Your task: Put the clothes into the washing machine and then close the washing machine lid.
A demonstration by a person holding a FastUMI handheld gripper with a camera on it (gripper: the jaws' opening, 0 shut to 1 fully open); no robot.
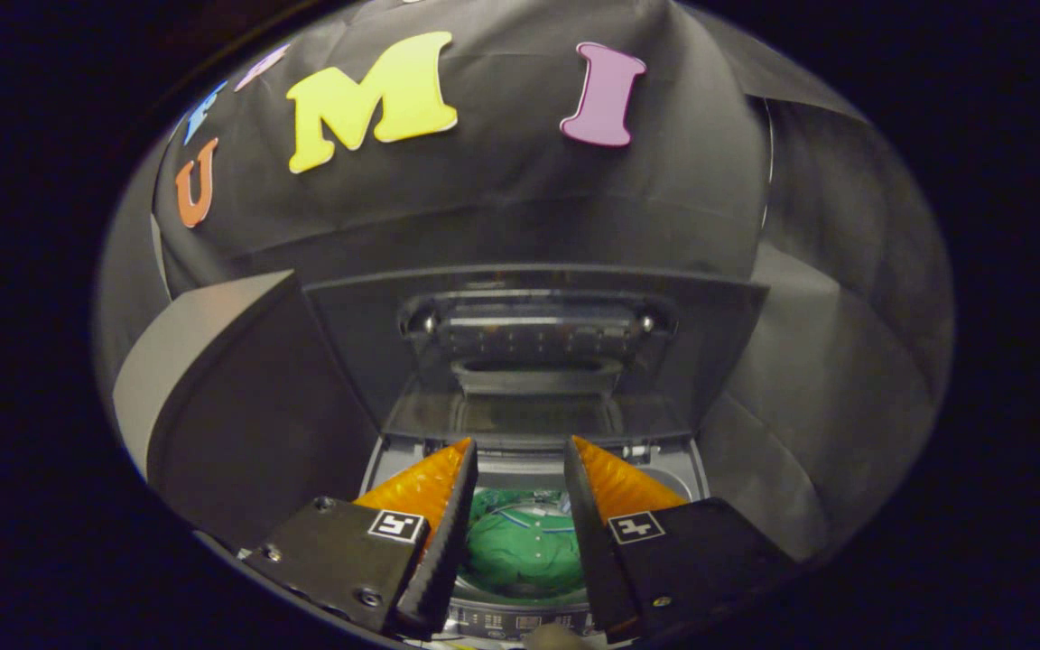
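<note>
**Clothes in the drum, lid standing open beyond the claw**

We look down along the claw (520, 492), its fingers parted and holding nothing, into the washing machine (678, 474). The green garment (524, 551) lies in the drum directly below, seen through the gap between the fingers. The lid (533, 348) stands raised just beyond the fingertips, its long edge running crosswise to them. We judge closing it means reaching forward and up.

Green clothes (520, 555) bunched inside washing machine (533, 469) drum, lid (533, 352) raised upright
</note>
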